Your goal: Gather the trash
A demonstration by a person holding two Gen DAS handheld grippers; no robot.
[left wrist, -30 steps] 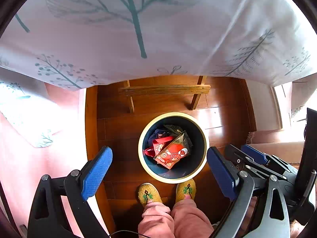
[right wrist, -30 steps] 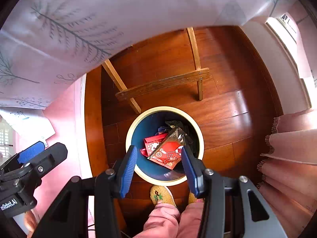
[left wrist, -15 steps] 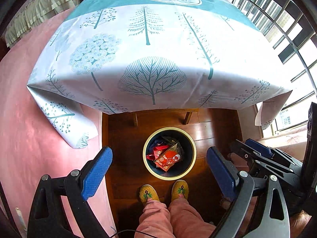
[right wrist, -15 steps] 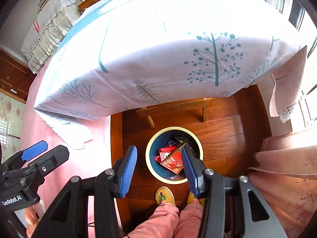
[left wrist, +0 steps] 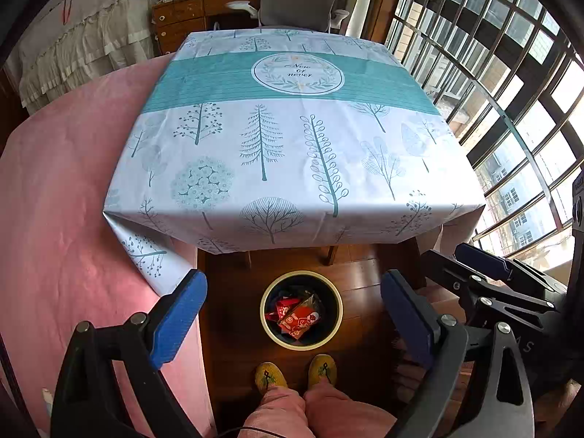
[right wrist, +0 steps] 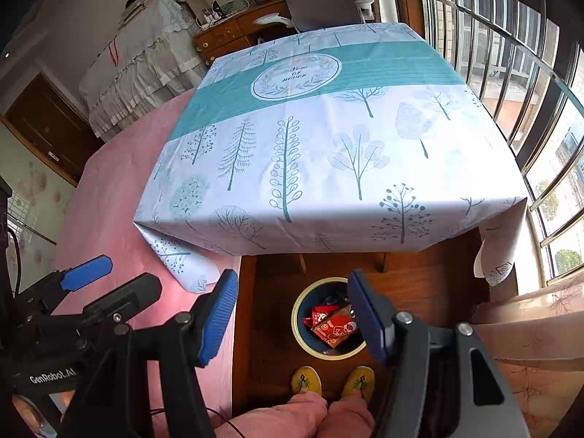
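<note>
Both the left gripper [left wrist: 292, 314] and right gripper [right wrist: 292, 317] hang with jaws released, holding nothing. The wrappers [left wrist: 297, 315] lie in the bin [left wrist: 268, 323] on the floor, at six o'clock below the desk [left wrist: 292, 146]. They look light, crinkly and slippery; pinch an edge.

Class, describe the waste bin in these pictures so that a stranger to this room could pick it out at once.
Find the table draped in the tree-print tablecloth. On the wooden floor at its near edge, ahead of the yellow slippers, stands the waste bin. It is the only round thing there: cream rim, dark blue inside, red wrappers in it.
</note>
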